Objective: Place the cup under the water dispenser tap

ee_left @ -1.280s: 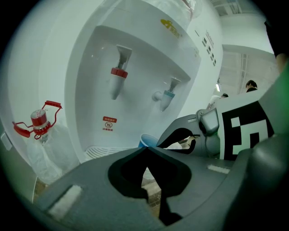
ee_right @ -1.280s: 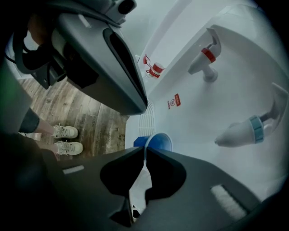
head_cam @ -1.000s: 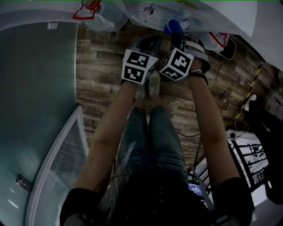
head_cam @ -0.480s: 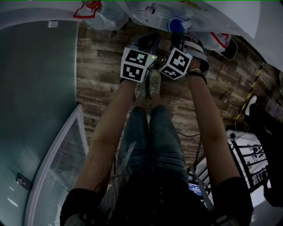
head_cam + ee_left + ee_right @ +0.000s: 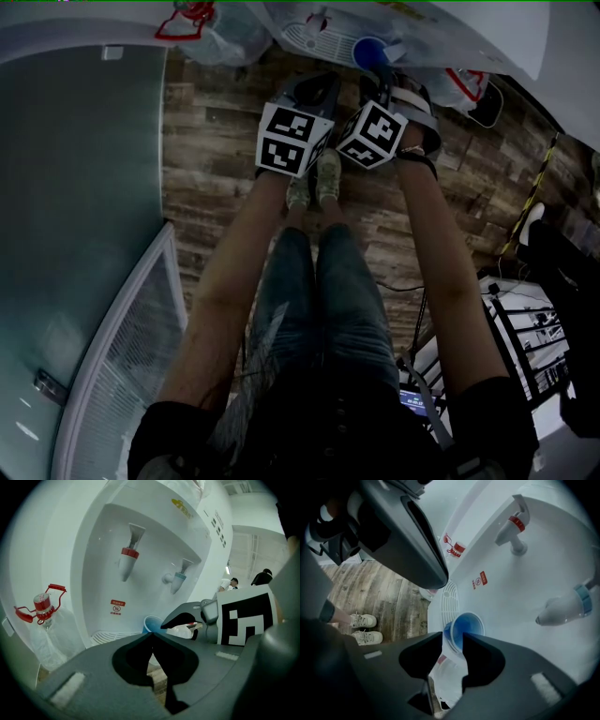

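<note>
- My right gripper (image 5: 452,637) has just been opening its jaws. They now stand apart, with the near wall of the cup (image 5: 465,629), a blue one, at the gap between their tips. As far as I can see the pads do not press on it, so this tool has hold of nothing.
- My left gripper (image 5: 151,635) has its jaws closed tip to tip with nothing between them. It hangs just beside the right one and takes no part.
- The cup stands upright, mouth up, on the drip tray (image 5: 450,597) of the water dispenser (image 5: 93,550). It sits toward the tray's end on the side of the blue tap (image 5: 565,607), well apart from the red tap (image 5: 512,527).
- I judge the placing as good as done, since the cup is set down and let go. What is left is to draw my right gripper clear without nudging the cup, which looks light enough to tip.
- I cannot settle whether the cup's mouth sits straight beneath the blue tap's spout. Both gripper views bend the scene, and in the left gripper view the cup shows slightly to the red tap's side of the blue tap.
- In the head view the cup is only a blue rim near the top edge, beyond the marker cubes (image 5: 292,139), and neither tap shows there.
- The cup's foot is hidden behind my right jaws, so I cannot see how squarely it rests on the tray's grille.
</note>
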The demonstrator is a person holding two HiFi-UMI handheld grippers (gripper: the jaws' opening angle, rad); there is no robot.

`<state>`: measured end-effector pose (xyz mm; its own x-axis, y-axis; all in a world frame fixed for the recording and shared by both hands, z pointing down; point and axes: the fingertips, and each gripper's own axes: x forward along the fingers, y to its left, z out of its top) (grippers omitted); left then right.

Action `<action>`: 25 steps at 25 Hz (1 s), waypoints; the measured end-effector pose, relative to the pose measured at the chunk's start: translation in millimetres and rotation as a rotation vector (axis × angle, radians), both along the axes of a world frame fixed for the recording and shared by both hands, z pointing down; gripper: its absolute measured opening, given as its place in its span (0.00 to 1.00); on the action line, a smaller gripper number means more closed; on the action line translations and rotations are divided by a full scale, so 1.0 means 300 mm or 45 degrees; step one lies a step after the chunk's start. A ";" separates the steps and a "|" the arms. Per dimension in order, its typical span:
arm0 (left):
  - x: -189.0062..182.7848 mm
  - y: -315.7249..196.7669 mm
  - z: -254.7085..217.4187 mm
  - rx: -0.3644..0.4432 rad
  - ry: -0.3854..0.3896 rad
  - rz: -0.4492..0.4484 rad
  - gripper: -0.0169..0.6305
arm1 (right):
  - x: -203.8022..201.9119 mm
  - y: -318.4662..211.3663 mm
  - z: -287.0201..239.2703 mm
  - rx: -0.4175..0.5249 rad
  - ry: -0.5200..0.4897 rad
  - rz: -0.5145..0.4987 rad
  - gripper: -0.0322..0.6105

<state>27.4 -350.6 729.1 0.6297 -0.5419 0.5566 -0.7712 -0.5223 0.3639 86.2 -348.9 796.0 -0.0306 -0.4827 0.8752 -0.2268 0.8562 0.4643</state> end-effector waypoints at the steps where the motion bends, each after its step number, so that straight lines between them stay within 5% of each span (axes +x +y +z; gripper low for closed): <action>1: 0.003 0.000 -0.004 0.003 0.002 0.002 0.03 | -0.002 -0.003 -0.008 0.015 -0.006 0.003 0.24; 18: 0.000 0.027 -0.205 0.072 0.000 0.037 0.03 | -0.065 0.037 -0.240 0.102 -0.109 0.004 0.27; 25: -0.011 0.064 -0.333 0.108 -0.005 0.075 0.03 | -0.066 0.068 -0.392 0.144 -0.169 0.106 0.27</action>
